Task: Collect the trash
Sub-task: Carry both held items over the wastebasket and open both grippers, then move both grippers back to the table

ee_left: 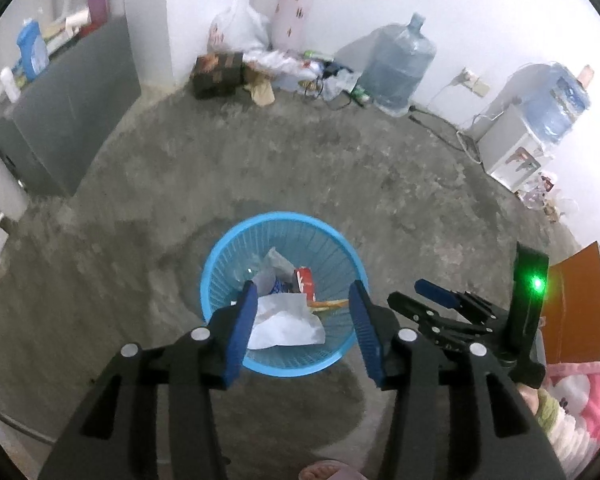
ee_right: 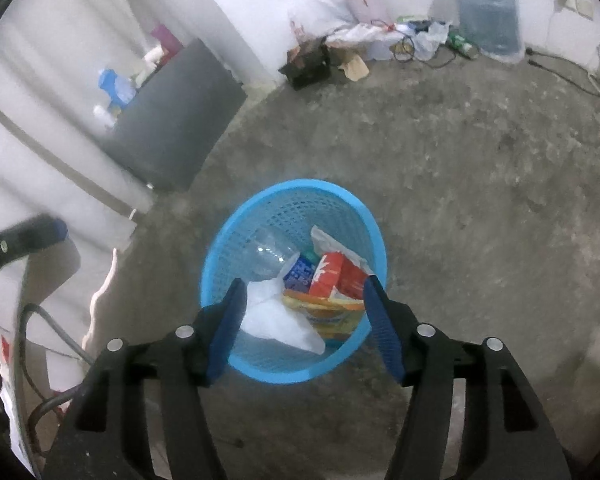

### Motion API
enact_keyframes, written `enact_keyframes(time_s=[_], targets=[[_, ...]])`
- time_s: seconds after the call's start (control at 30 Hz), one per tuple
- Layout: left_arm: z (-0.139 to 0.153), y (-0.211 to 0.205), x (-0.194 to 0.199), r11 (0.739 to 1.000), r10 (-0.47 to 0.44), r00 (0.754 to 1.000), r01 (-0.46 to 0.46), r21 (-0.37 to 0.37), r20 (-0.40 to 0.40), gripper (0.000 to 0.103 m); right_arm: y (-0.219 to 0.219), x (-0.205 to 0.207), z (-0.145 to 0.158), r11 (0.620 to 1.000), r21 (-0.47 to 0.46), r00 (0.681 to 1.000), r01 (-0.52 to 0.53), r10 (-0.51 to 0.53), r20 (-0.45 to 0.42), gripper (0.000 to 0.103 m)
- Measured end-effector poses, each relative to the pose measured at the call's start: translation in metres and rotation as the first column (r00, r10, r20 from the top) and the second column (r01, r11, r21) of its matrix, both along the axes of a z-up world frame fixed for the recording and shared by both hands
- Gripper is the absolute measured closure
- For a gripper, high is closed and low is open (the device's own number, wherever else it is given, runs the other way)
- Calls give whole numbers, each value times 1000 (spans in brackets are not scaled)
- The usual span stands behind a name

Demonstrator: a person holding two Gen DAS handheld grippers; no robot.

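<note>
A blue mesh waste basket (ee_left: 228, 248) stands on the concrete floor and shows in the right wrist view (ee_right: 260, 204) too. It holds white crumpled paper (ee_left: 284, 324) (ee_right: 272, 320), a red carton (ee_left: 305, 278) (ee_right: 332, 274), an orange wrapper (ee_right: 332, 318) and a clear plastic bottle (ee_right: 268, 254). My left gripper (ee_left: 303, 294) is open and empty above the basket. My right gripper (ee_right: 305, 294) is open and empty above it as well. The right gripper also shows at the right of the left wrist view (ee_left: 432, 296).
A grey cabinet (ee_left: 72, 120) with bottles on top stands at the left. A pile of bags, a dark box (ee_left: 218, 74) and cables lie along the back wall. A large water jug (ee_left: 398, 64), a dispenser (ee_left: 512, 148) and an orange box (ee_left: 572, 308) are at the right.
</note>
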State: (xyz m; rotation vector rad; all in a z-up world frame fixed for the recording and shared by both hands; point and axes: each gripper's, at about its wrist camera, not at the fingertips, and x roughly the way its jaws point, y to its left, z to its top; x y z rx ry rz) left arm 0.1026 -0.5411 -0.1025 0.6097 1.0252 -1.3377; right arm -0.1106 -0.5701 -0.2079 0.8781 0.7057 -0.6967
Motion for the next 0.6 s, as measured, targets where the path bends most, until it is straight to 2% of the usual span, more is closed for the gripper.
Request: enact_keyframes(time_s=[0.17, 0.27, 0.4, 0.5, 0.53, 0.6], targets=[[50, 46, 4, 997, -1, 999, 3, -72, 36, 46, 28, -3, 40, 995, -69, 995, -71, 75, 59, 38], [85, 106, 14, 991, 48, 996, -37, -126, 81, 45, 55, -2, 69, 982, -115, 983, -150, 161, 90, 37], [125, 220, 36, 962, 206, 973, -181, -202, 106, 44, 98, -1, 99, 954, -146, 950, -263, 282, 130, 36], [142, 306, 51, 916, 365, 919, -326, -235, 147, 44, 126, 5, 110, 928, -146, 921, -343, 363, 142, 36], [147, 340, 56, 890, 429, 888, -385, -246, 164, 44, 136, 8, 112, 918, -140, 909, -371, 390, 146, 36], [152, 408, 64, 824, 555, 808, -502, -262, 196, 44, 159, 21, 117, 893, -124, 883, -432, 447, 145, 36]])
